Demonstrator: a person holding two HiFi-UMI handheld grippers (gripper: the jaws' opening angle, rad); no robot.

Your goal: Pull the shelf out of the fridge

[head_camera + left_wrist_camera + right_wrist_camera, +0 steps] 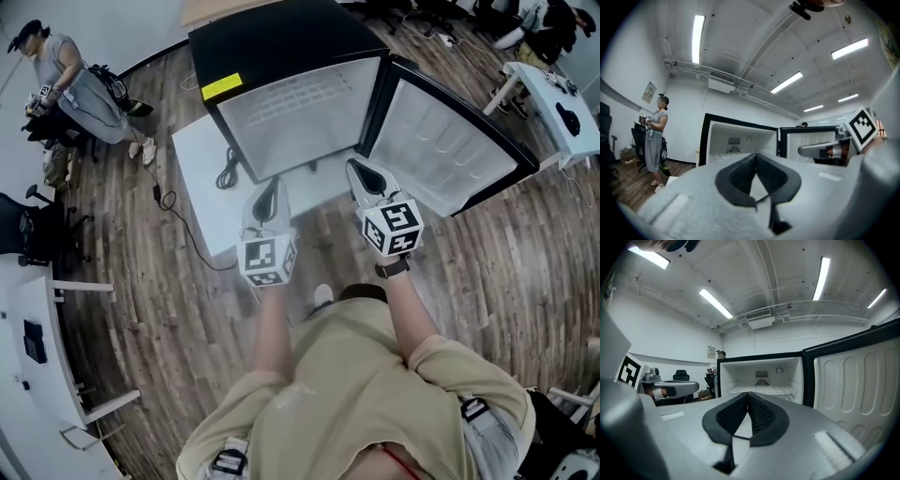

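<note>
The yellow label (222,87) on the fridge (281,42) is unreadable.

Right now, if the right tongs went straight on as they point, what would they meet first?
Probably the front edge of the white wire shelf in the open black fridge; the shut right tongs aim there, depth unclear.

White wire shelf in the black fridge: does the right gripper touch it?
Apart. The right gripper view shows the right gripper shut and empty, the white wire shelf far beyond its tips.
</note>
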